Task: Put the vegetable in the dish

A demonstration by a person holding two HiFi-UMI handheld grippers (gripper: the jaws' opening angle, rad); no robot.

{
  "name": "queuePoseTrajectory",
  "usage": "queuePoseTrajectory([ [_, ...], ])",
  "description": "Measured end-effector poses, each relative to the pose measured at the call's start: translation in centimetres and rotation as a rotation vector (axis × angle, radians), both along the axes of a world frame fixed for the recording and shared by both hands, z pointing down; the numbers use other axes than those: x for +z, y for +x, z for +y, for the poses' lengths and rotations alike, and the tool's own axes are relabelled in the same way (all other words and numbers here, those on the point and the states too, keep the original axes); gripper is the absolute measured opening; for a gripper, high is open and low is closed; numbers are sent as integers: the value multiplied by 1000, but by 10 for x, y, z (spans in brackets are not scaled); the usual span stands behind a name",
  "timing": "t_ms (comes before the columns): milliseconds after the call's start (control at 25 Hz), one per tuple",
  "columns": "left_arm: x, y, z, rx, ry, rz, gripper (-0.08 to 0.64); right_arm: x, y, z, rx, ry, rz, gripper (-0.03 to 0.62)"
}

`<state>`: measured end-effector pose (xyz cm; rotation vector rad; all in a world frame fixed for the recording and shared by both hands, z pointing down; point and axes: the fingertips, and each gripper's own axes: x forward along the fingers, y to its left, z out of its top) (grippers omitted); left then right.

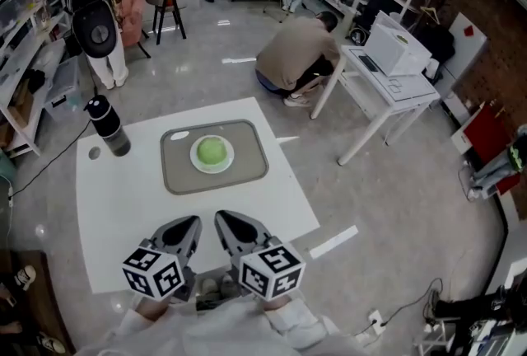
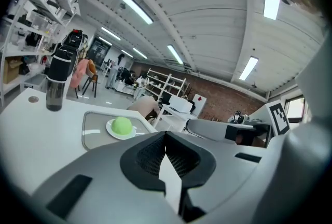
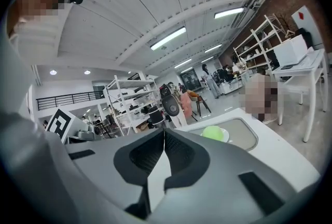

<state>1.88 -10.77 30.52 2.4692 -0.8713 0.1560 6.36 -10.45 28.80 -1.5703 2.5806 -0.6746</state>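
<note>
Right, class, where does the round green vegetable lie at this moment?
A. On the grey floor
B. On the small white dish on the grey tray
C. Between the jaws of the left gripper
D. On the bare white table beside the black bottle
B: in the head view the round green vegetable sits on the small white dish, which rests in the middle of the grey tray.
</note>
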Motion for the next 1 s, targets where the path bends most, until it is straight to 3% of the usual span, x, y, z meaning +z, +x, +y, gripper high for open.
queuePoseTrajectory([
  [440,-4,15,11,15,60,-45,9,0,7,7,1,17,11,15],
  [1000,-1,17,5,8,65,-66,9,2,7,1,-29,8,53,14],
])
